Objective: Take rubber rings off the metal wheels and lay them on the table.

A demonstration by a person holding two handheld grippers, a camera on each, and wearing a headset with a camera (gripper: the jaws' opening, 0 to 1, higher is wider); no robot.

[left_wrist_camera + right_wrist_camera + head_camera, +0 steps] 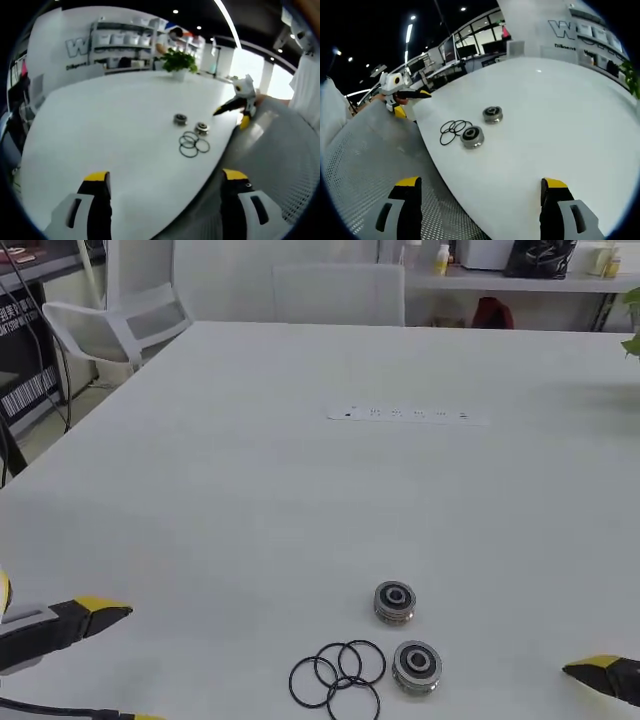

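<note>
Head view: rubber rings (338, 677) near table (300, 490) edge

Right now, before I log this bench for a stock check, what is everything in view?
Wheels: two, silver metal, near edge of table, close together.
Rings: four, black, overlapping bunch just left of the nearer wheel.
Power strip: one, white, mid-table.
Table: one, white.
Chairs: two, white, beyond the far edge.
Left claw: yellow-tipped, open, empty.
Right claw: yellow-tipped, open, empty.
</note>
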